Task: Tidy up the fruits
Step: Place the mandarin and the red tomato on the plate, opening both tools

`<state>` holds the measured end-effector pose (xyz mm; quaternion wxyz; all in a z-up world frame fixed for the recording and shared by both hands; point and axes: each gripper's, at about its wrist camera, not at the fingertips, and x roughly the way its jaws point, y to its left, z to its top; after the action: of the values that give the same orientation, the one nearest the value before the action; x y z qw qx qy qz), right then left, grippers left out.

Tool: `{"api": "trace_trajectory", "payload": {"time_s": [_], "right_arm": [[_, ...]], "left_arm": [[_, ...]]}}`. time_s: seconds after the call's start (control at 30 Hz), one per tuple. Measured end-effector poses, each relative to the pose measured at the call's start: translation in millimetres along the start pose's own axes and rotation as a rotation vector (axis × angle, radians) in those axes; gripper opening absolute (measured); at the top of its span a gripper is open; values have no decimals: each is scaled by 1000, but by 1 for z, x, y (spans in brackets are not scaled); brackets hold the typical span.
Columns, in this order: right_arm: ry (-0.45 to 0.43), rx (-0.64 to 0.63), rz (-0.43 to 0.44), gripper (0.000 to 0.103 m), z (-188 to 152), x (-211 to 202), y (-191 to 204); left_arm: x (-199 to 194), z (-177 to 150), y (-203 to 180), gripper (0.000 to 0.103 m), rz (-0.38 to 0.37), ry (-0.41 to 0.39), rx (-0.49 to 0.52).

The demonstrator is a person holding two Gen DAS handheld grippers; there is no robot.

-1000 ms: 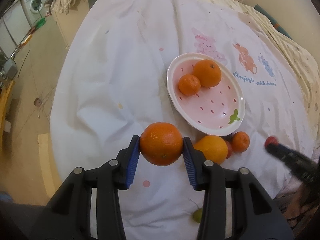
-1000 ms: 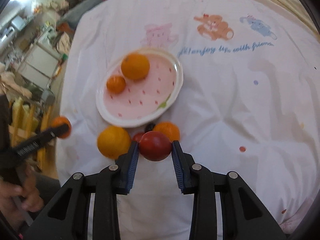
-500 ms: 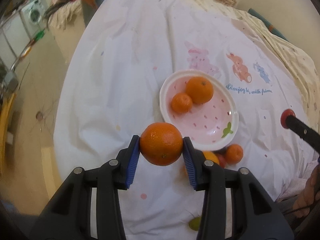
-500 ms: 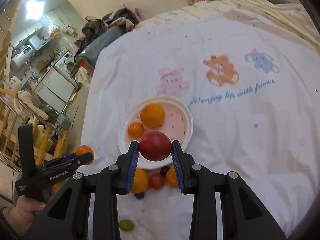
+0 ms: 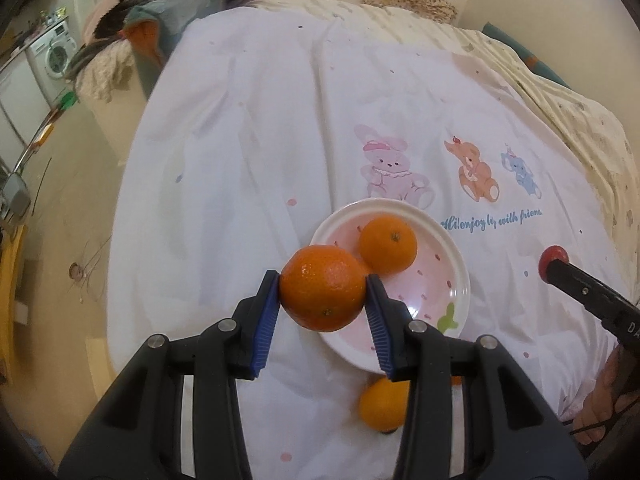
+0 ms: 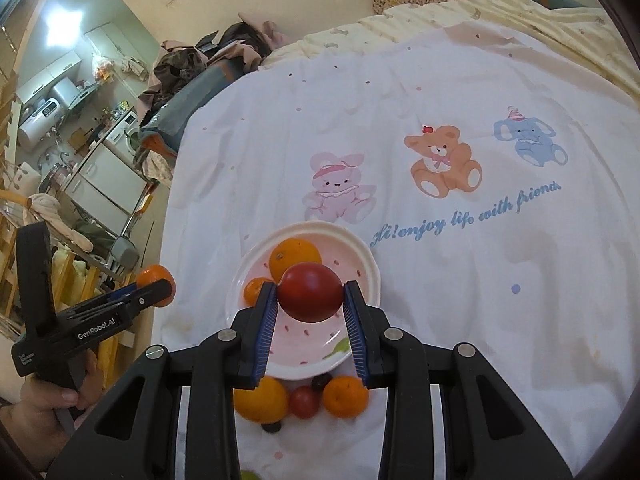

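Carrying stage of fruit sorting, seen from both wrist cameras. The left gripper [image 5: 323,295] is clamped on a large orange [image 5: 322,288], its blue pads pressed against both flanks; the right gripper [image 6: 310,300] is clamped likewise on a red round fruit [image 6: 310,292], apparently a tomato or plum. Both loads hang in the air above the near part of a pink-spotted plate [image 6: 370,276] that rests on a white printed bedsheet [image 6: 460,80]. The plate already holds a bigger orange [image 6: 294,255] and a small mandarin [image 6: 253,289] towards its far-left side. Judged next move: bring each fruit low over a free patch of the plate, near and right of the two already there, then part the jaws gently so that neither rolls off the shallow rim; the two tools should go in turn or keep well apart. Fruits not yet gathered lie on the sheet just beside the plate's near rim: a yellow-orange citrus [image 6: 261,399], a small red fruit [image 6: 305,401], a mandarin [image 6: 345,397] and two small dark fruits. The held orange is glossy, finely pitted, unblemished; the red fruit smooth and shiny
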<state>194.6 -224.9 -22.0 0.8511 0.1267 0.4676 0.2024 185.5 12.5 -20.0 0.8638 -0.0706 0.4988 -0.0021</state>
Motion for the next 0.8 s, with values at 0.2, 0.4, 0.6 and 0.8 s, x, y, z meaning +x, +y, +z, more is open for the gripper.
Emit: {"api": "trace_trajectory", "payload": {"time_s": [0.2,0.4,0.6,0.8], "right_arm": [[45,8,10,35,15,29,-7],[105,19,16,35,23,63,-15],[161,39,17,35,22,87,-23],[193,64,23,36,19,97,-29]], "left_arm": [[29,10,2,38,-21,35,0],[57,20,8,38,-41,58,5],[81,28,12,39,-95,84,-3],[97,29,1,39,-123,130,11]]}}
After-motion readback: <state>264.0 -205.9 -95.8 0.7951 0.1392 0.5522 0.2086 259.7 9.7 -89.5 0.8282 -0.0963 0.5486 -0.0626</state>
